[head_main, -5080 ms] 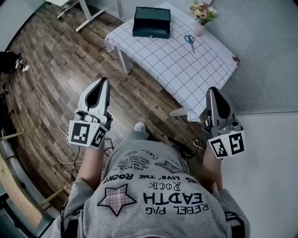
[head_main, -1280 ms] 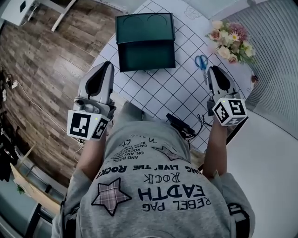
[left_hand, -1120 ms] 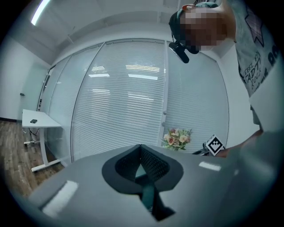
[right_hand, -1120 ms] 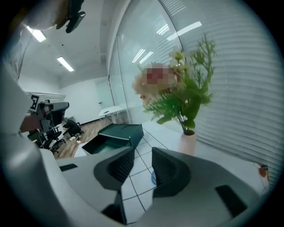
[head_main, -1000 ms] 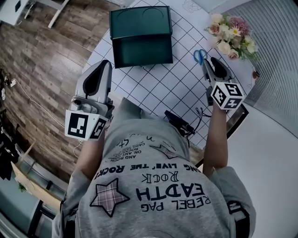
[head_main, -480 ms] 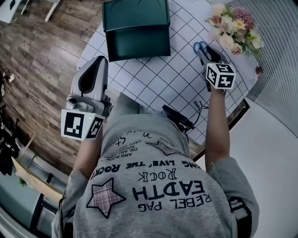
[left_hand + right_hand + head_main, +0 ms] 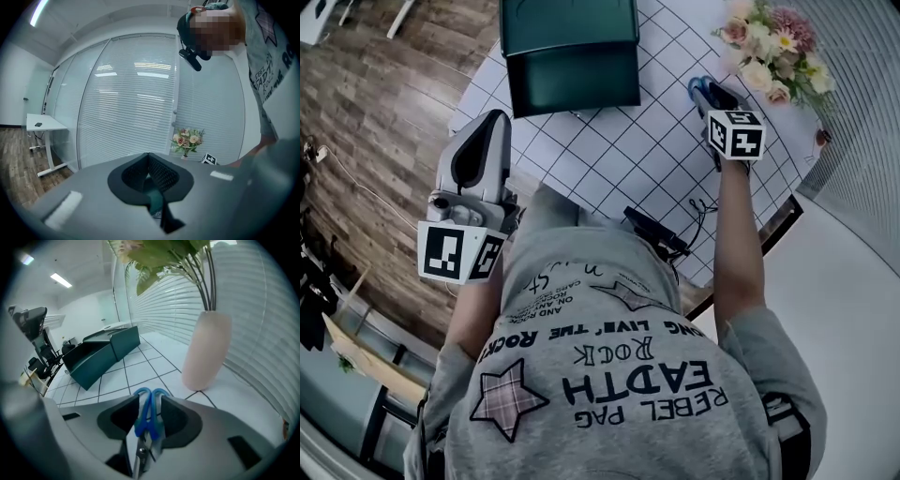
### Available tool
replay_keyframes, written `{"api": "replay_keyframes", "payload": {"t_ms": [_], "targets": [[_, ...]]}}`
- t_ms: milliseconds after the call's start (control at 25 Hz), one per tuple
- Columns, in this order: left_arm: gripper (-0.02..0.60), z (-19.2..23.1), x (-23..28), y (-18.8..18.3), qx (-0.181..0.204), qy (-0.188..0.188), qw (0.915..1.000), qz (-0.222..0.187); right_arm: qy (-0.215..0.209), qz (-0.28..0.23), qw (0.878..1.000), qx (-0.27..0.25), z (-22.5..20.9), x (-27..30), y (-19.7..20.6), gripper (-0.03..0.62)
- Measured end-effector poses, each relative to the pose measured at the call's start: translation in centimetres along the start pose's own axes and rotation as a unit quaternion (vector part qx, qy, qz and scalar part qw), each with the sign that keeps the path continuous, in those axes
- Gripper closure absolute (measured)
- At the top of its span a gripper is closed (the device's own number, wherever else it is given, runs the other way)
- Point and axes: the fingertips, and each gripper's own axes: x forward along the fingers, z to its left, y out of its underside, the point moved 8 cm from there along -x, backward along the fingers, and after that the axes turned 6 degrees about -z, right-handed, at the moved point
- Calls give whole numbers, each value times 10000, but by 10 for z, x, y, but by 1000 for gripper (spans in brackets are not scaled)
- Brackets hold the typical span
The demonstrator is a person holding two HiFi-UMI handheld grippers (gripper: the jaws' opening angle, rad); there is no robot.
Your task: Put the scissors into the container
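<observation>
My right tongs [image 7: 148,398] are opening around the blue-handled metal scissors [image 7: 143,422], which lie at the right edge of the white gridded counter [image 7: 117,380]. My left tongs [image 7: 148,154] sit closed and empty.

The scissors [image 7: 143,420] have blue handle loops and plain metal blades, which are closed. They lie flat on the bench's [image 7: 609,159] white gridded cloth at its far right. The loops point away, towards a pale pink vase [image 7: 206,350] near them. They sit between the opening fingers [image 7: 176,420] of the right gripper [image 7: 150,404]. The container [image 7: 572,75] is a dark green rectangular box. It stands open at the bench's far left, its lid tipped back, well apart from the scissors.
</observation>
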Motion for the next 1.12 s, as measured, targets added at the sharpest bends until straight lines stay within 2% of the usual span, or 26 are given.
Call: {"api": "replay_keyframes", "payload": {"t_ms": [280,400,1120], "targets": [[571,1,-2,2,9,-50,10000,4,99,185,9998,-11,0,3,-1,467],[571,2,-3,2,13,-57,10000,16,149,223,9996,-15,0,3,-2,496],[572,5,-8,-1,12,-61,10000,-71,275,230,9993,46,4,-3,-5,507]]}}
